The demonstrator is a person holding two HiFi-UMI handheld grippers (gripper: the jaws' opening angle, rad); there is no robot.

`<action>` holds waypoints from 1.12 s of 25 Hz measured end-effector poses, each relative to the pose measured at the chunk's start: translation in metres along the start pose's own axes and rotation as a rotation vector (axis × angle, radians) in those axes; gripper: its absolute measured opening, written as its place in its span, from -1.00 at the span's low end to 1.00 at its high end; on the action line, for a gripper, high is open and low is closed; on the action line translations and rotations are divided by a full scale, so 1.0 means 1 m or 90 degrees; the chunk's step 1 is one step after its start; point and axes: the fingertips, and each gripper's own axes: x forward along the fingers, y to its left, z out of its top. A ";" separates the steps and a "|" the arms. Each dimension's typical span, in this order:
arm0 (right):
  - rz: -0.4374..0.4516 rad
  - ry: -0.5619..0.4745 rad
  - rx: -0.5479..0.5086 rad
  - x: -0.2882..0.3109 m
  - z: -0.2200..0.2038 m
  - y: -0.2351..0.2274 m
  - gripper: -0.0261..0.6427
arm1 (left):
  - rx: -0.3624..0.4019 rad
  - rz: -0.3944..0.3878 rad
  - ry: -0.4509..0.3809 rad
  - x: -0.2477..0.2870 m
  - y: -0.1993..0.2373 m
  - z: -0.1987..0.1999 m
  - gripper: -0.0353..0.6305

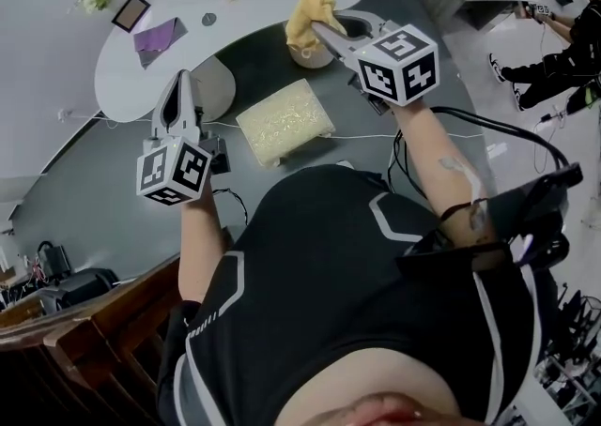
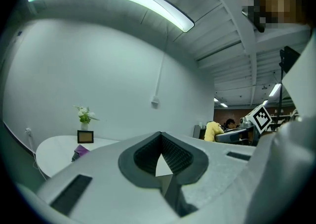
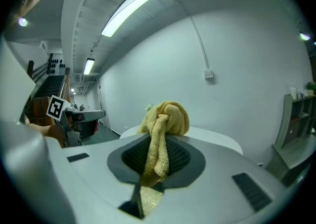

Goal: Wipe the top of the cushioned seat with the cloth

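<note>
Right gripper view: right gripper (image 3: 159, 139) clamps the cloth (image 3: 166, 117) lengthwise along its fingers, wad bulging past their tips; cushioned seat (image 3: 148, 201) mostly hidden beneath. Left gripper (image 2: 160, 139) fingers pressed together, empty.

I can't tell what's in the little frame (image 1: 130, 11). The yellow cloth (image 1: 315, 11) covers most of some beige round thing (image 1: 315, 57), and the person (image 1: 571, 49) top right is cropped.
</note>
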 end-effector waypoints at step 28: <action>-0.001 -0.020 -0.041 -0.009 0.014 0.015 -0.74 | 0.057 0.057 -0.009 -0.033 0.001 0.012 -0.89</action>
